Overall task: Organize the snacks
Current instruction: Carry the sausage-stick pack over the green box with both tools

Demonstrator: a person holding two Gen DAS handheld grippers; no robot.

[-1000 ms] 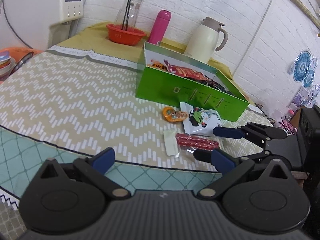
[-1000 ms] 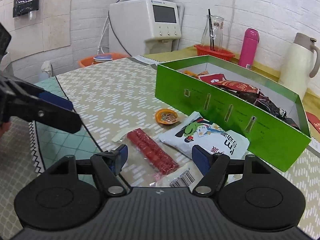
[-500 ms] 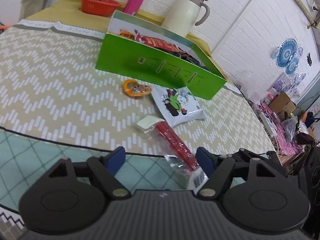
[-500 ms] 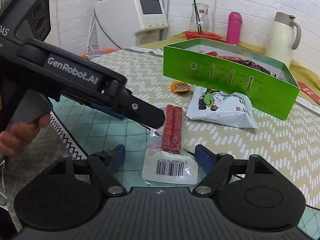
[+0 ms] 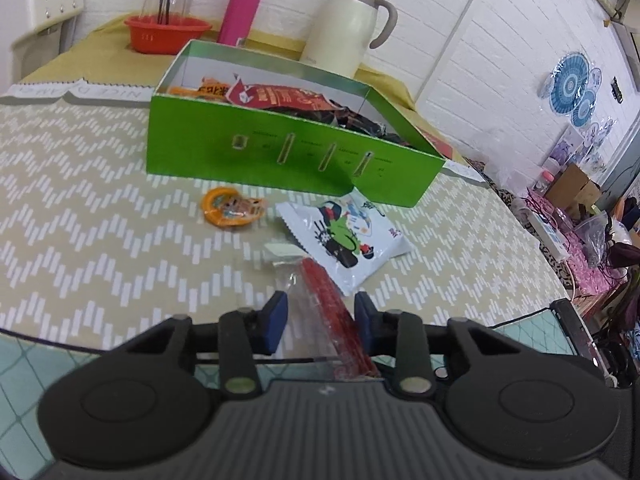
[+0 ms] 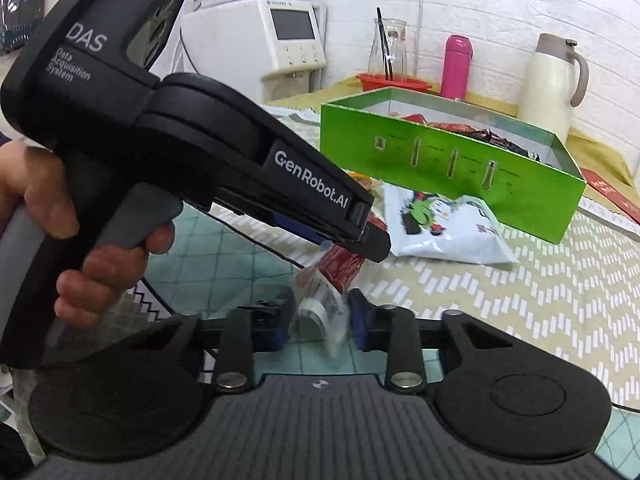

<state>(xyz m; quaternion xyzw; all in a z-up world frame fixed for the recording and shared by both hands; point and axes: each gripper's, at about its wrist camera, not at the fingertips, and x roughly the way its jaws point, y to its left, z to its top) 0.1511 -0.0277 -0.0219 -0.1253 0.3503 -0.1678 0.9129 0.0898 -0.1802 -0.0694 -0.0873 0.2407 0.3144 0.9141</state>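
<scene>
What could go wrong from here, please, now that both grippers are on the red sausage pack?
1. Both the left gripper and the right gripper are closing on the same red sausage pack, at opposite ends; pulling apart could tear its clear wrapper.
2. The right gripper pinches only the crumpled label end, so the slick film may slip out.
3. The white snack bag lies against the pack and could be dragged along, away from the green box.

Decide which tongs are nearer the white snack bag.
Left. The left tongs, closing on the red sausage pack, sit just beside the bag; the right tongs, closing on the pack's label end, are farther back.
</scene>
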